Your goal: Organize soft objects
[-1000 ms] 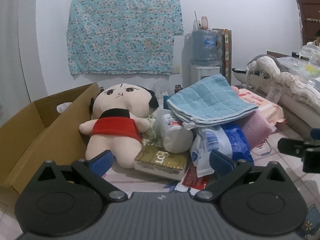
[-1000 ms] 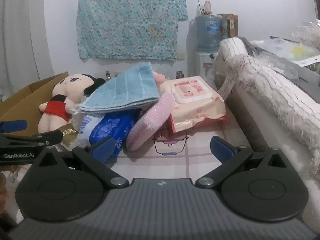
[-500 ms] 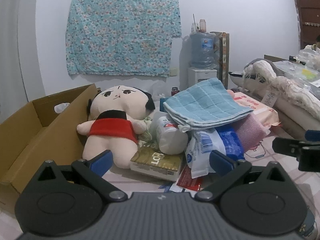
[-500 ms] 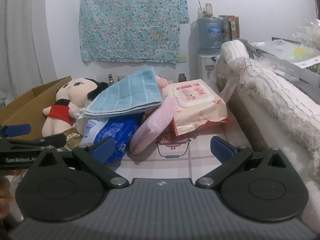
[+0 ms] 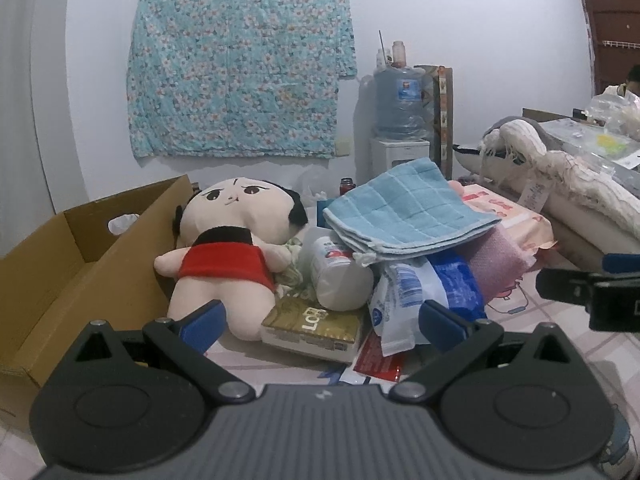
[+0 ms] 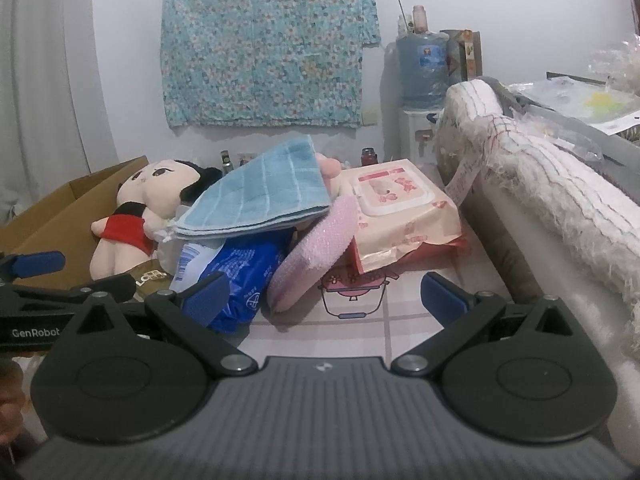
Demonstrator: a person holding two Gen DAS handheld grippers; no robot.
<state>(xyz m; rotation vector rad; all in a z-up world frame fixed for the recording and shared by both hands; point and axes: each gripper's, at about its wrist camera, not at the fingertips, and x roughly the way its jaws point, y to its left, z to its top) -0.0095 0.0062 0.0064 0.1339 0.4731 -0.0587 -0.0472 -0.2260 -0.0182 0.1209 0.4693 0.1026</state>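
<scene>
A plush doll [image 5: 234,256] [image 6: 136,220] in a red top lies against an open cardboard box [image 5: 72,256] [image 6: 60,208]. Right of it is a pile: a folded blue towel [image 5: 404,212] [image 6: 264,196] on top, a pink sponge [image 5: 496,260] [image 6: 316,252], a blue and white plastic pack [image 5: 424,288] [image 6: 236,276], a white bottle [image 5: 340,276], a gold box [image 5: 312,324] and a pink wipes pack [image 5: 512,212] [image 6: 396,208]. My left gripper [image 5: 320,320] is open, short of the doll and pile. My right gripper [image 6: 324,296] is open, in front of the sponge, holding nothing.
A rolled white fringed rug [image 6: 560,208] [image 5: 560,176] borders the right side. A water dispenser [image 5: 400,120] [image 6: 424,80] stands at the back wall under a floral cloth [image 5: 236,64]. Tiled floor [image 6: 360,320] shows ahead of the right gripper. A person sits far right [image 5: 630,80].
Both grippers have drawn back and risen slightly, so the pile looks a little smaller and lower. Both stay open, and nothing in the pile has moved.
</scene>
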